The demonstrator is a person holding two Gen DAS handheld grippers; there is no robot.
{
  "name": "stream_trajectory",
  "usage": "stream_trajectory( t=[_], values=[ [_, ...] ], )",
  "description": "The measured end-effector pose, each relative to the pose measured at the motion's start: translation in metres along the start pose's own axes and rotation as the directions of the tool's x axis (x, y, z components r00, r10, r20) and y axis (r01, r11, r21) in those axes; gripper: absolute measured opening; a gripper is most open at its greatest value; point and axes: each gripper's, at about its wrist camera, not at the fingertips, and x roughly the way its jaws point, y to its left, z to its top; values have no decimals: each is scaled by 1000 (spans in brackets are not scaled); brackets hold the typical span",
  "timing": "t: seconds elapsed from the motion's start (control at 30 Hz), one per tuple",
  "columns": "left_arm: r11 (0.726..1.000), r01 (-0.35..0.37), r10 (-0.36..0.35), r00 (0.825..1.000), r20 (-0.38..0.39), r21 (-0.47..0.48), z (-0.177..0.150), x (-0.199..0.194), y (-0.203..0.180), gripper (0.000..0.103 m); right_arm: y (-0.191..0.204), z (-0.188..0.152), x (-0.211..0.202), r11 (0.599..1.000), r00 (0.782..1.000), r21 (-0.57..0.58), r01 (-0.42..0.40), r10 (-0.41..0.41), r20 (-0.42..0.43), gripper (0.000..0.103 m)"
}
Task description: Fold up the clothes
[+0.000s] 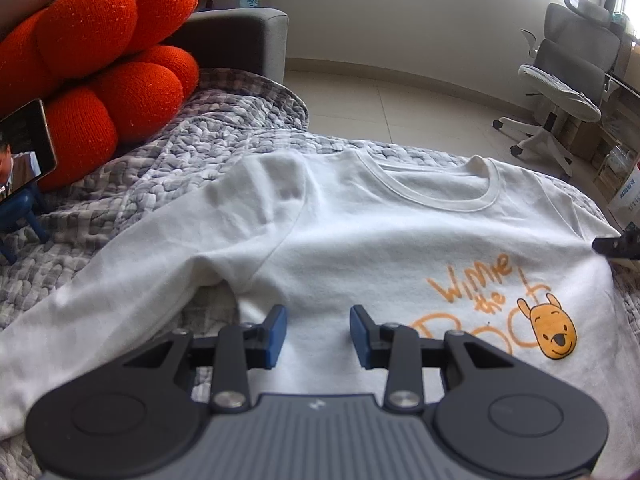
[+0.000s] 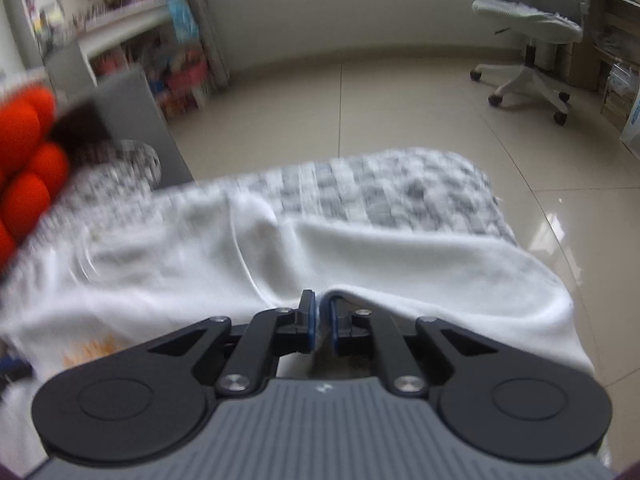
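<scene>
A white T-shirt (image 1: 360,232) with an orange bear print lies spread face up on a grey quilted cover (image 1: 168,172), collar at the far side. My left gripper (image 1: 318,332) hovers open just above the shirt's chest, beside the left armpit seam, nothing between its blue pads. In the right wrist view the same T-shirt (image 2: 400,256) is bunched and blurred. There my right gripper (image 2: 322,324) is shut on a fold of the white cloth at the right sleeve side. The tip of the right gripper (image 1: 618,245) shows at the shirt's right edge in the left wrist view.
Orange knotted cushions (image 1: 100,68) and a phone on a blue stand (image 1: 24,148) sit at the left. A grey sofa arm (image 1: 240,36) is behind them. A grey office chair (image 1: 568,76) stands on the tiled floor beyond the cover's far edge. Shelves (image 2: 120,40) line the left wall.
</scene>
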Motion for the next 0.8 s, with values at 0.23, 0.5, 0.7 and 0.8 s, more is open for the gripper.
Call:
stream_trajectory(
  t=[0.23,0.5,0.7,0.8],
  values=[
    [1000,-2,2,1000,-2,6,1,1,1,36,1,-2,0,999,999,-21,23,-24,-30,8],
    [1000,-4,4,1000,1,-1,1,3,2,36,-2,-7,-14,998,997,-41,52,-54,-55,14],
    [1000,-11,11,1000,4,0,2,4,3,36,1,-7,-32,999,1000,-42,15,-15,-7,14],
    [1000,-12,12,1000,8,-8,3,4,3,38,16,-7,-35,995,999,-85,-48,50,20,18]
  ],
)
